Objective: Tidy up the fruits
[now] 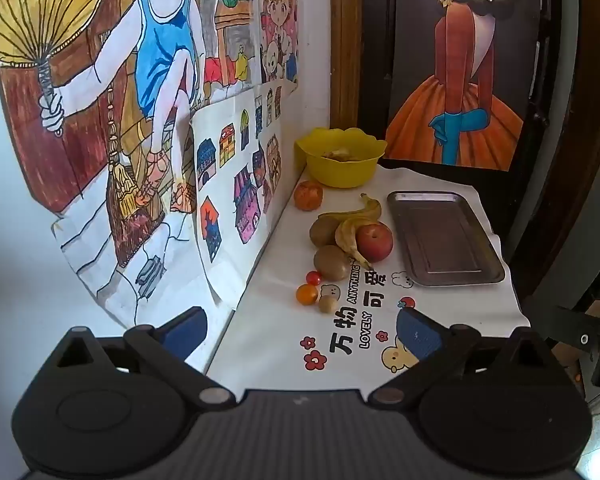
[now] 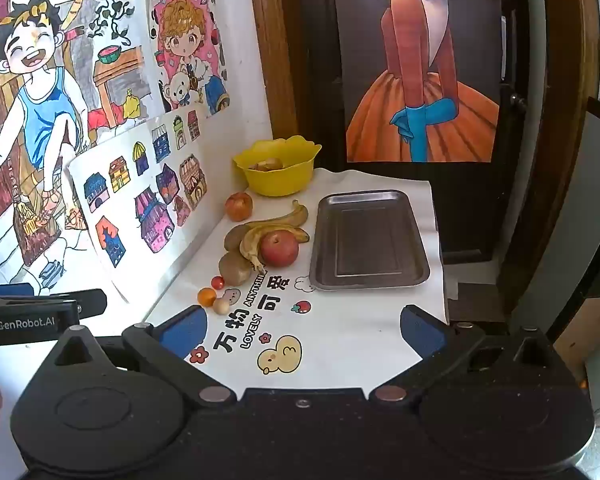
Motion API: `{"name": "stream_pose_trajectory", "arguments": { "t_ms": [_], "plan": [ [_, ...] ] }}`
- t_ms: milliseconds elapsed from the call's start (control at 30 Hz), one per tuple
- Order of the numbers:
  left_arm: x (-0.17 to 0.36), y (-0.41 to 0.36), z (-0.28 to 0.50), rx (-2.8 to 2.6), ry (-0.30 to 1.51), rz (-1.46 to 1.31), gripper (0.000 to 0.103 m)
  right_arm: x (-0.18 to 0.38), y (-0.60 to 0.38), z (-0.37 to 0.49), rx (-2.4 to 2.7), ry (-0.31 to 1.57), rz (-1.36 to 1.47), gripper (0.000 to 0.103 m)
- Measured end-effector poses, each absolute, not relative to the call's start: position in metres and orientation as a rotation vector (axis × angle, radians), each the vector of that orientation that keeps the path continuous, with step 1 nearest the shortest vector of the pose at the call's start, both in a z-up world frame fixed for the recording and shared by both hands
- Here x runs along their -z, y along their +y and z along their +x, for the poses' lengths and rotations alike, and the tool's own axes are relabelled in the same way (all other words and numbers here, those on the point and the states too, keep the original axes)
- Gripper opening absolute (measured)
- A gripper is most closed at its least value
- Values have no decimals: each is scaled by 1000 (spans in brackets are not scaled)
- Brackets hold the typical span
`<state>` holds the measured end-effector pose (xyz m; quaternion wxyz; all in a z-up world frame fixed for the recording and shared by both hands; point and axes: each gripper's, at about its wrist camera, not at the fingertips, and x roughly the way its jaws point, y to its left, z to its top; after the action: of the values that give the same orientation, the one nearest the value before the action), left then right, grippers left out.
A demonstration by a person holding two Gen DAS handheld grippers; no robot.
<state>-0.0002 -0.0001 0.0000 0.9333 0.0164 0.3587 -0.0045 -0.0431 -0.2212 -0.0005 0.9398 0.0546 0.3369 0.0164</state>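
Fruit lies on a white printed cloth [image 1: 284, 344] [image 2: 340, 340] by the wall: a red apple [image 1: 374, 241] [image 2: 279, 248], bananas [image 1: 352, 224] [image 2: 272, 228], two kiwis [image 1: 331, 262] [image 2: 235, 268], an orange-red fruit [image 1: 308, 195] [image 2: 239, 206], a cherry tomato [image 1: 313, 278] [image 2: 217, 282], a small orange [image 1: 307, 294] [image 2: 207, 297] and a small tan fruit [image 1: 327, 304] [image 2: 221, 306]. An empty steel tray [image 1: 444, 236] [image 2: 368, 240] lies right of them. My left gripper [image 1: 300, 330] and right gripper [image 2: 304, 330] are both open and empty, near the cloth's front edge.
A yellow bowl [image 1: 342, 158] [image 2: 278, 168] with some fruit in it stands at the back. Children's drawings cover the wall on the left [image 1: 140, 120]. A dark door with a poster [image 2: 420, 80] is behind. The table edge drops off on the right.
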Motion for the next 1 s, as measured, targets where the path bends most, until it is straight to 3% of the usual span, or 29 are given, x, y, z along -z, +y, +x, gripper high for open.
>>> {"name": "stream_pose_trajectory", "arguments": {
  "t_ms": [1000],
  "plan": [
    [1,-5,-1,17,738,21,103,0,-222,-43,-33,688,105,102]
  ]
}}
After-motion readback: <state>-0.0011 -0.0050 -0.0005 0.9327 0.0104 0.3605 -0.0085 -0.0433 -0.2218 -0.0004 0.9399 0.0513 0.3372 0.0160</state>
